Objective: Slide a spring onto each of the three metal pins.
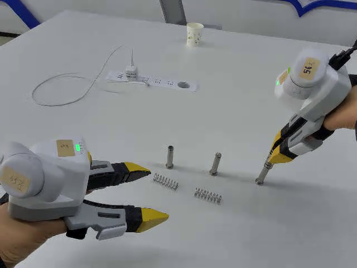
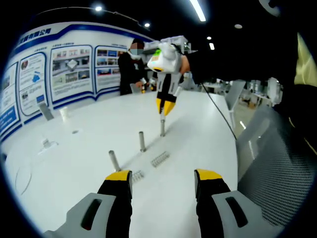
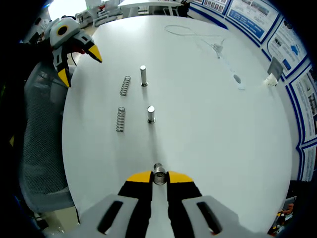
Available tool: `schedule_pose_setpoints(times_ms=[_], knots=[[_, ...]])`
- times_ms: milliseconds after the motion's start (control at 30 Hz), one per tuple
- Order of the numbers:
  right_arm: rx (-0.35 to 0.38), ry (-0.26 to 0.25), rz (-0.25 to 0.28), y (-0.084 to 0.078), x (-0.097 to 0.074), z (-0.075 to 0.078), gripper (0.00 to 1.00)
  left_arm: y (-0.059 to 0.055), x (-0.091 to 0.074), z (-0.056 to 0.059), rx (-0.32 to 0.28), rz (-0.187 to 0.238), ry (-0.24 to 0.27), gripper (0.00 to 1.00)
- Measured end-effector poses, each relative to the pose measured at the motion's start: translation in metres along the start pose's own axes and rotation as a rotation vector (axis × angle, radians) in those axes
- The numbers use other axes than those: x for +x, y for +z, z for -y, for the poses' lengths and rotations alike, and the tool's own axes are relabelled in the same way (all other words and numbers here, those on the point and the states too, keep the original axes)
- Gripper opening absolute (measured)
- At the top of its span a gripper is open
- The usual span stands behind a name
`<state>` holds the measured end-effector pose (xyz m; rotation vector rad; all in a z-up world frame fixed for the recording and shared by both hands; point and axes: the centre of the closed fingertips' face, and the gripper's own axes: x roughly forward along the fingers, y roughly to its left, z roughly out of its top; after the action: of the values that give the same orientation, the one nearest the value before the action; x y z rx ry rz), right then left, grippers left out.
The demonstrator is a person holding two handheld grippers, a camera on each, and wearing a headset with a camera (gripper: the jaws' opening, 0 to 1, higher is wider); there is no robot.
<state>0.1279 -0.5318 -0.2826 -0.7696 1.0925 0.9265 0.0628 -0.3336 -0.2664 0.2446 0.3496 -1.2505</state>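
White bench (image 1: pixel 234 106), mostly bare. Near-left: left gripper (image 1: pixel 158 191), jaws spread wide, empty, tips just beside the left loose spring (image 1: pixel 165 181). At right: right gripper (image 1: pixel 273 159), jaws pinched on a third spring (image 3: pixel 158 174), its low end at the top of the right pin (image 1: pixel 261 176); can't tell if it's started over the pin. Upright and bare: left pin (image 1: pixel 169 157), middle pin (image 1: pixel 215 163). Lying flat just near of the middle one: right loose spring (image 1: pixel 207 195).

Handling, my read: springs are light, thin-wire and squashy, and likely to roll or ping out. Pinch mid-coil, gently, axis in line with the pin. Pins look stiff but freestanding, so side load may tip them.

Writing: yellow sticker (image 1: pixel 308 68) on the right gripper has digits, not cleanly readable. Wall posters (image 2: pixel 74 62) too small to read.
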Motion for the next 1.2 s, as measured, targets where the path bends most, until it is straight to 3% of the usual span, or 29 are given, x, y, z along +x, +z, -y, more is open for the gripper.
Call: schedule_pose_setpoints(times_ms=[967,1200], knots=[[0.043,0.02,0.002,-0.011,0.039,-0.001,0.12,-0.011,0.002,0.001,-0.034,-0.041,-0.023,0.52],[0.042,0.021,-0.004,-0.012,0.043,-0.001,0.12,-0.008,0.0,0.001,-0.039,-0.041,-0.019,0.52]])
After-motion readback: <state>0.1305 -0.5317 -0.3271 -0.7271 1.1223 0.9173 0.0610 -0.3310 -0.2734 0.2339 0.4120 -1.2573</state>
